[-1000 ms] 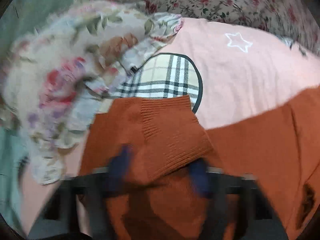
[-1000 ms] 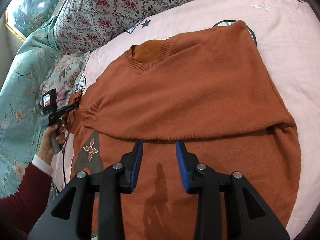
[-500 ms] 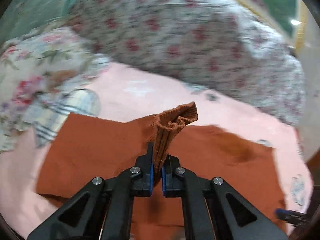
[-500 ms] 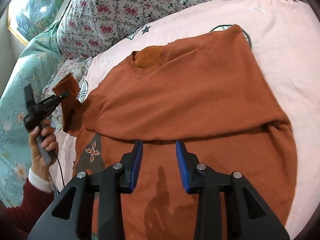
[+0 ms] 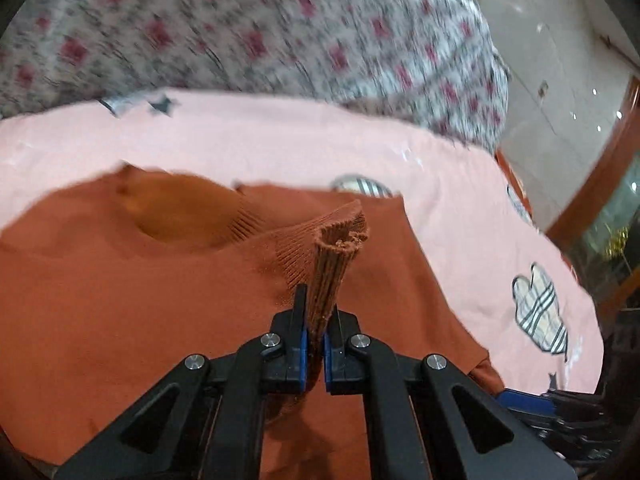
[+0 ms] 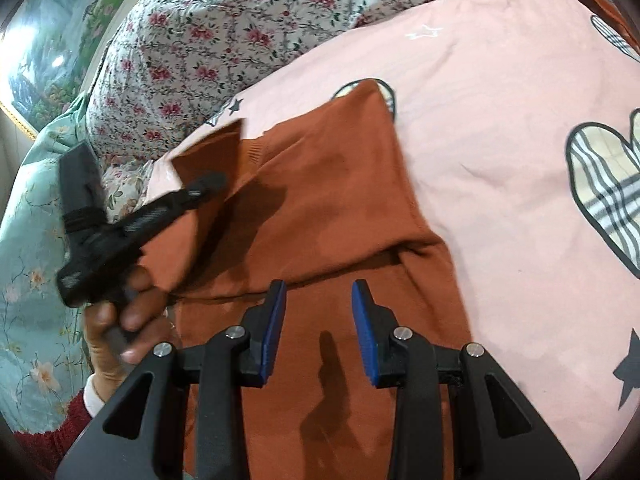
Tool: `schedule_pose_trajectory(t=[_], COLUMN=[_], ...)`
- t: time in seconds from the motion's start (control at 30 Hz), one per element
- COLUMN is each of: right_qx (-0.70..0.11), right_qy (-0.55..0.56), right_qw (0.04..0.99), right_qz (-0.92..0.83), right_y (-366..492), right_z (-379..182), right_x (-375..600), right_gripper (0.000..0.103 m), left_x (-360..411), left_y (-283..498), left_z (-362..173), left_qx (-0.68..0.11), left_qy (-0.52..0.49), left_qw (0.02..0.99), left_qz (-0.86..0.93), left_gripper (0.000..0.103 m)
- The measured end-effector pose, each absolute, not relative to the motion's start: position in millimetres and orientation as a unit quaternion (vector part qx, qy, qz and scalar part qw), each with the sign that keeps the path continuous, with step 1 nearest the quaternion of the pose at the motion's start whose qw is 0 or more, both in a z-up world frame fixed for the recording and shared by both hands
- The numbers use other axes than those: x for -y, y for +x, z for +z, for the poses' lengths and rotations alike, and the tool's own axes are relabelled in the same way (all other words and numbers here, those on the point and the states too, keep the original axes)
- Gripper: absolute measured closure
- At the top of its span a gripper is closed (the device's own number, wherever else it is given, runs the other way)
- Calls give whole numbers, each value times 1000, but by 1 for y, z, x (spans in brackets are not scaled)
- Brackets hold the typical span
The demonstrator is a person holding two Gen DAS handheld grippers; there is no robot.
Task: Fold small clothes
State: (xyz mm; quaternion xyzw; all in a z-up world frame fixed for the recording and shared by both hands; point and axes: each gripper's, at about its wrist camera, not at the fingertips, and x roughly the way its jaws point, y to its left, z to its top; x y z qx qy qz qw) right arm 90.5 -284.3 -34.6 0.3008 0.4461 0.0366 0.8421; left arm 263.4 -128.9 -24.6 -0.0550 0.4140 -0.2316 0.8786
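The left hand-held gripper (image 5: 315,328) is clamped on the ribbed cuff (image 5: 334,258) of a rust-orange sweater (image 5: 120,300), the cuff standing up between the blue pads and fanning out above them. The sleeve runs from the cuff down onto the sweater body, which lies spread on a pink sheet (image 5: 260,140) on the bed; the neckline (image 5: 188,210) sits left of the raised cuff. In the right wrist view the right hand-held gripper (image 6: 318,322) is held wide apart with nothing between its fingers, hovering over the lower part of the sweater (image 6: 320,208); contact with the cloth cannot be confirmed. The left hand (image 6: 120,316) grips the handle of its tool at the sweater's left edge, the tool's arm reaching over the cloth. A floral pillow (image 6: 224,28) lies beyond the sweater at the head of the bed, and a teal floral cover (image 6: 28,248) lies to the left. Plaid patches (image 6: 604,188) and a dark star (image 6: 630,368) mark the sheet to the right. The left view is blurred at its upper part.
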Motion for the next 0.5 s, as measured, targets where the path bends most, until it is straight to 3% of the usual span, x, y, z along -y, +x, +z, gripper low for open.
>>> schedule_pose_trajectory(t=[0.1,0.17,0.33,0.5], right_qx=[-450,-450,-441,-442], right_qy=[306,312,322,320], right_qw=[838,836,836,836], right_qz=[34,34,39,58], right_y=[90,93,106,133], right_z=[-39,-41,-41,-42], right_x=[287,287,280,267], right_gripper=[68,67,51,47], left_x=[143,145,118,55], left_y=[265,262,235,192], left_z=[-48,-58,-54,-42], left_qx=[-436,-451,-447,-430], left_qy=[-41,-41,-38,-30], left_qw=[866,857,861,880], left_qz=[-241,-245,-239,-199], left_gripper=[97,91,59,45])
